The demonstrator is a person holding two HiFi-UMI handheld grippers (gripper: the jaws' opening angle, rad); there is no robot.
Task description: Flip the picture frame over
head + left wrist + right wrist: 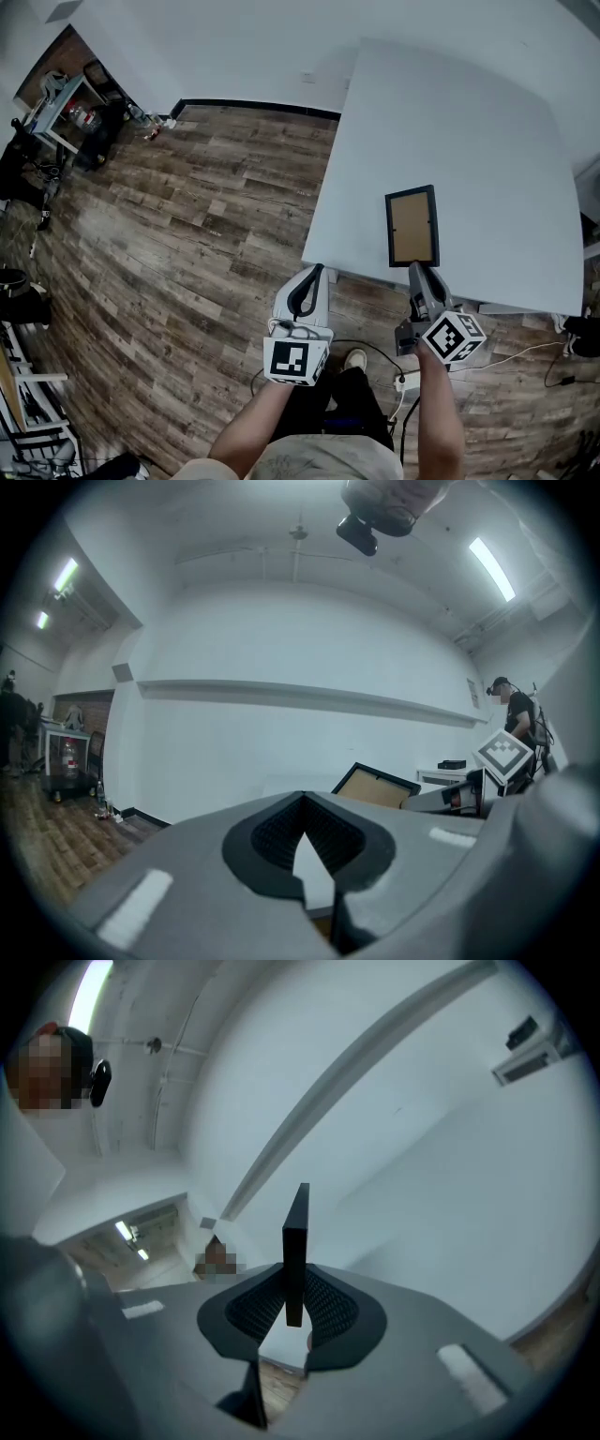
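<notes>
Right gripper view is showing the right tongs [293,1283] clamping the picture frame [296,1237] by its edge, seemingly mid-flip, left tongs [302,799] idling closed and empty, the next move likely calling for rolling it over onto the table [487,122].

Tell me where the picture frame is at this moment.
In the head view the picture frame is right of centre at the near edge of the white table, its near end clamped in the right gripper.

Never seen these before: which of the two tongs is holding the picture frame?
The right tongs: they pinch the picture frame by its edge. The left tongs hold nothing.
</notes>
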